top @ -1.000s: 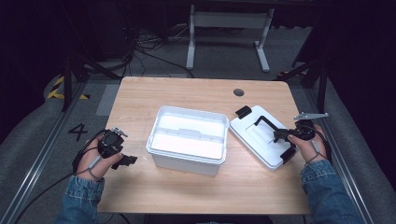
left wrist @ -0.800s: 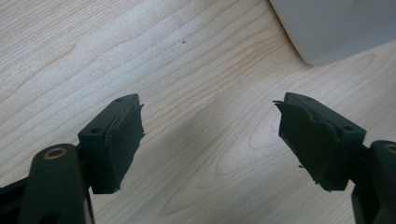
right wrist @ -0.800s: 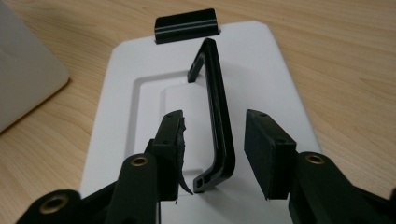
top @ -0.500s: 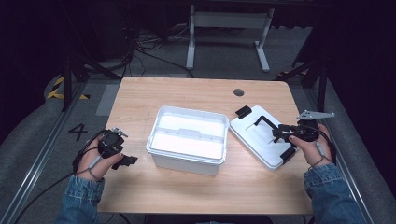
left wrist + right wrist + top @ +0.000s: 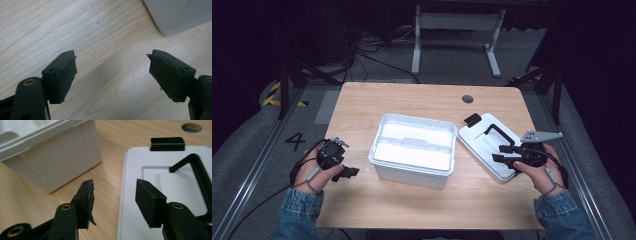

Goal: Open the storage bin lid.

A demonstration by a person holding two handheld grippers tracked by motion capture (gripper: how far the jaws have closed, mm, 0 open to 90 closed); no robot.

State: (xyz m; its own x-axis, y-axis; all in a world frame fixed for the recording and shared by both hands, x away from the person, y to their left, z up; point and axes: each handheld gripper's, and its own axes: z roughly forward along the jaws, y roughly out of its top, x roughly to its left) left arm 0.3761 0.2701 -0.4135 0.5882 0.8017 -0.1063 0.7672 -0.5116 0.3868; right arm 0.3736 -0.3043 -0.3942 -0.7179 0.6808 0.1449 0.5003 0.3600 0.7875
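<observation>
The only thing I can read is a dark numeral "4" (image 5: 295, 141) marked on the grey floor (image 5: 242, 150), just off the left edge of the wooden surface (image 5: 412, 100). Nothing else carries lettering.

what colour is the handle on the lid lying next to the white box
Black. The handle stands out against the white lid, clearest in the right gripper view.
</observation>
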